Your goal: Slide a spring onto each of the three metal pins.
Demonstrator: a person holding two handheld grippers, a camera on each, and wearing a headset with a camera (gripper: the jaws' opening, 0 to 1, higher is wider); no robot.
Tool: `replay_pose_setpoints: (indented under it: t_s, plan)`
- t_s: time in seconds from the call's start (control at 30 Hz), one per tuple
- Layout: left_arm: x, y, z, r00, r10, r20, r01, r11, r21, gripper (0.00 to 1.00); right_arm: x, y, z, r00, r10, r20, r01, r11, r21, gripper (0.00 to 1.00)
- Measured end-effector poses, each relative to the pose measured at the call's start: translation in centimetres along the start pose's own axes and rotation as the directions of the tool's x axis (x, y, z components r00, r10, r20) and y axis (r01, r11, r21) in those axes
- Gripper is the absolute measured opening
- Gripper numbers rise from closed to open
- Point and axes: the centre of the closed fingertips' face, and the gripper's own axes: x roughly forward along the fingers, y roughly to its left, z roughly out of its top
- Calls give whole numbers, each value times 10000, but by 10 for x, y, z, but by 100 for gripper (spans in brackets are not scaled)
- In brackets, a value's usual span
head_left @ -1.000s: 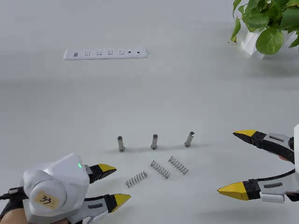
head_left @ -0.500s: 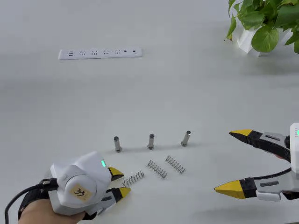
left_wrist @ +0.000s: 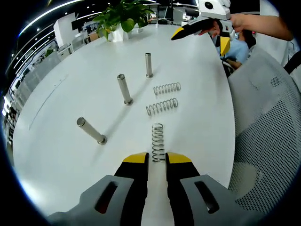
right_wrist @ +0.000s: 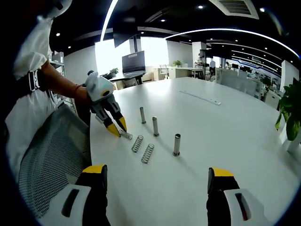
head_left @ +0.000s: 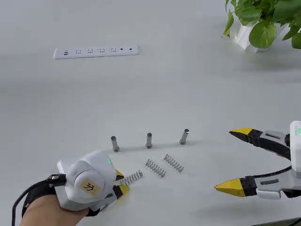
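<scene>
The left gripper (head_left: 121, 182) sits low on the white surface (head_left: 197, 94) in the head view, at 7 o'clock of the three springs. Its yellow tips are drawn close together at the lower end of the left spring (head_left: 131, 178). That spring's long axis runs from 8 to 2 o'clock. The middle spring (head_left: 155, 168) and right spring (head_left: 173, 163) lie flat, each running from 10 to 4 o'clock. Just past them at 12 o'clock stand the left pin (head_left: 114, 143), middle pin (head_left: 149, 140) and right pin (head_left: 184, 136), upright in a row and all bare. The right gripper (head_left: 234, 160) hovers at 3 o'clock, well apart, spread wide and empty.

In the left gripper view, the left gripper (left_wrist: 157, 160) shows only a narrow slit between its tips. The left spring (left_wrist: 158, 141) points straight out toward 12 o'clock, its near end in that slit. Whether the tips pinch it, I cannot tell. The other two springs lie crosswise beyond.

In the right gripper view, the right gripper (right_wrist: 156, 172) gapes wide with nothing between its tips. The left gripper (right_wrist: 115, 126) touches the left spring (right_wrist: 125, 134) at 10 o'clock of the pins.
</scene>
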Motion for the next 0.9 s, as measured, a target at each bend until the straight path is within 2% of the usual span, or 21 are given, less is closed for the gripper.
replay_pose_setpoints:
  t_s: [0.17,0.47,0.9]
  plan:
    - [0,1,-1,9998,64,-181,-63,10000,41,7,0,1,-2,10000,-2,-50,2,10000,24,88]
    - [0,1,-1,9991,37,-422,-38,10000,-25,7,0,2,-2,10000,-50,-25,50,10000,56,88]
    - [-2,-1,-2,9995,-34,-324,27,9998,-199,7,2,6,-4,10000,-18,-31,18,9999,139,87]
